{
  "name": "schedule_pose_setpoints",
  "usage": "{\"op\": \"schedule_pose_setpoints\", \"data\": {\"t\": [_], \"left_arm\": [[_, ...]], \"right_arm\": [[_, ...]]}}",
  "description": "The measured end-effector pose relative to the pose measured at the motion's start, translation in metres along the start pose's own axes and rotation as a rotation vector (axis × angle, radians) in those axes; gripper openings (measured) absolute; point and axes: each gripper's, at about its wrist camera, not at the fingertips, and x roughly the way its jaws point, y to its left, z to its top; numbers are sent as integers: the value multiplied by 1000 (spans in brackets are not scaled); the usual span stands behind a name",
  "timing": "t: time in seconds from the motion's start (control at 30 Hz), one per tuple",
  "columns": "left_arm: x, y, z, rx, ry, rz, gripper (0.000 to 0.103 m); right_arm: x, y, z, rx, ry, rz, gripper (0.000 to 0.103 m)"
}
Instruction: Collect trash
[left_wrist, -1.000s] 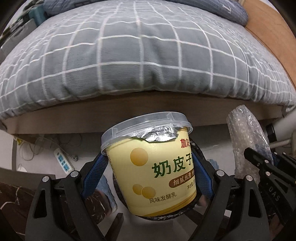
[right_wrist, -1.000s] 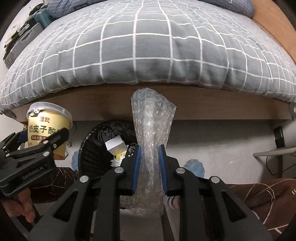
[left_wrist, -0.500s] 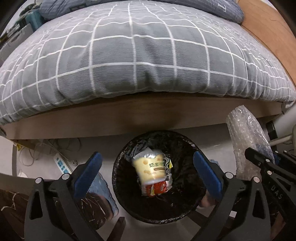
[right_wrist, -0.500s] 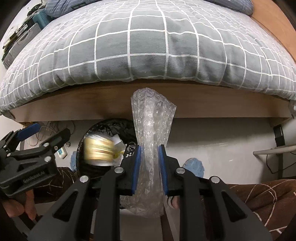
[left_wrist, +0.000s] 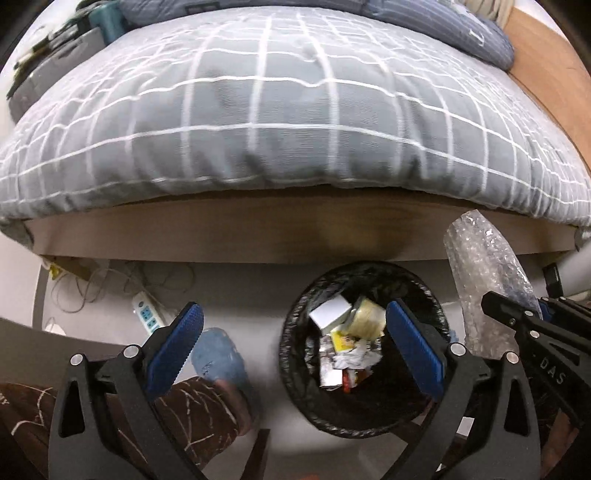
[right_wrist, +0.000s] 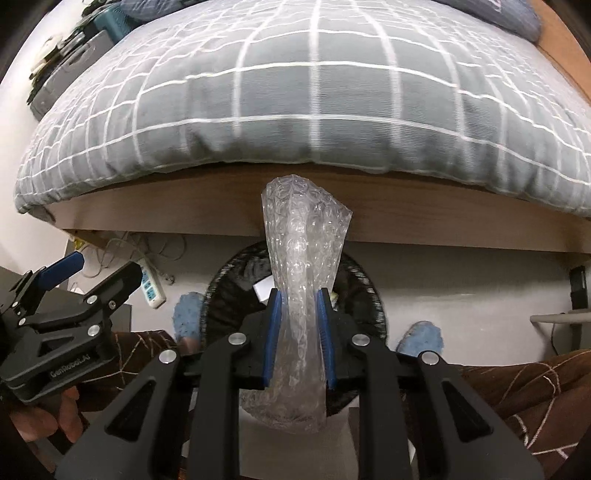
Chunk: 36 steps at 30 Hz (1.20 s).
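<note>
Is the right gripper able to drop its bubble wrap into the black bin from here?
Probably yes. The right gripper, shut on the bubble wrap, hangs over the open bin, and nothing lies between them.

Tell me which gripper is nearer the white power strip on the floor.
Left. The left gripper, jaws open and empty, hangs beside the power strip. The right gripper, shut on bubble wrap, is farther off, over the trash bin.

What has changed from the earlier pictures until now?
The left tool let go of the yellow yogurt cup; it fell into the black trash bin and lies there among other trash. The tool is open and empty. The right tool stays shut on the bubble wrap, above the bin.
</note>
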Motion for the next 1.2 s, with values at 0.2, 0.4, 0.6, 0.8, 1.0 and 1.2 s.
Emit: {"op": "schedule_pose_setpoints", "data": {"t": [0.2,0.4,0.6,0.8,1.0,1.2], "left_arm": [[3,19,-5,-30,16,6,97],[3,15,-6,-21,16,2,97],[-1,16,-3,-36,13,1,97],[-30,9,10,-24,-37,-19,97],[-81,5,24,-27,-122,-17,97],[-133,-7,36,-11,-211,-15,97]], "right_arm": [[11,17,-2,-36,23,-4,24],[10,21,-6,-65,-1,-18,55],[3,18,-4,-54,-21,-20,69],[-22,7,2,-47,-99,-48,86],[-73,-2,13,-37,-229,-76,95],[-144,-13,18,-6,-352,-110,95]]}}
